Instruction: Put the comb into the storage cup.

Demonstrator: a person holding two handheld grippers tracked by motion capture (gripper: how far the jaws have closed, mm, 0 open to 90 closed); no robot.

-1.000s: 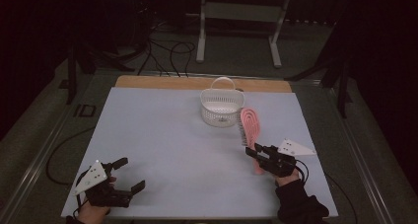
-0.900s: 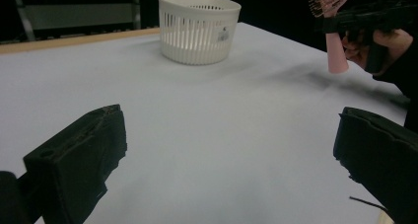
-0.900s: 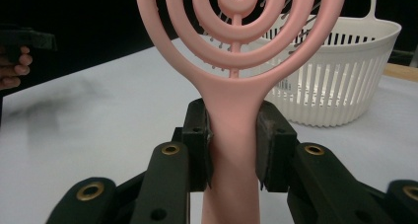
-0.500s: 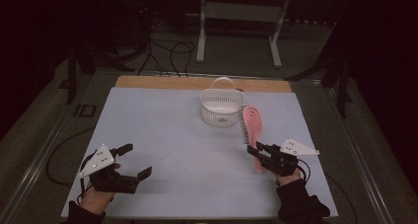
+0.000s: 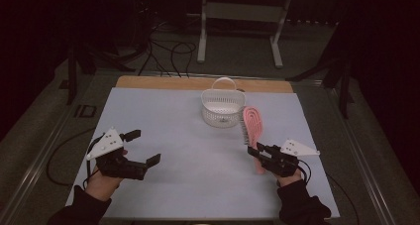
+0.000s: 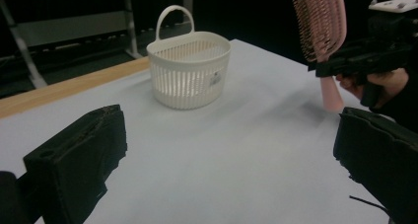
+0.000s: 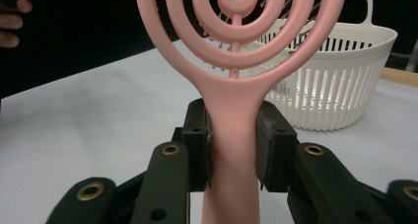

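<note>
A pink hairbrush (image 5: 251, 123) with a looped, vented head stands tilted up off the table, its handle clamped in my right gripper (image 5: 257, 151). In the right gripper view the pads (image 7: 198, 145) press both sides of the brush handle (image 7: 234, 130). Just beyond the brush head stands a white slatted basket (image 5: 218, 117) with an upright handle. My left gripper (image 5: 144, 146) hovers at the table's left front, open, with nothing between its jaws. The left gripper view looks past its own gripper (image 6: 227, 120) to the basket (image 6: 190, 73), the brush (image 6: 318, 21) and the right gripper (image 6: 352, 58).
A pale sheet (image 5: 163, 116) covers the table, with a wooden strip (image 5: 158, 83) along the far edge. A metal stand (image 5: 240, 17) and cables (image 5: 168, 46) lie on the dark floor behind. The basket (image 7: 340, 81) sits close behind the brush head.
My left gripper has risen off the table and moved a little inward and away from the front edge. The right gripper and the brush have kept still.
</note>
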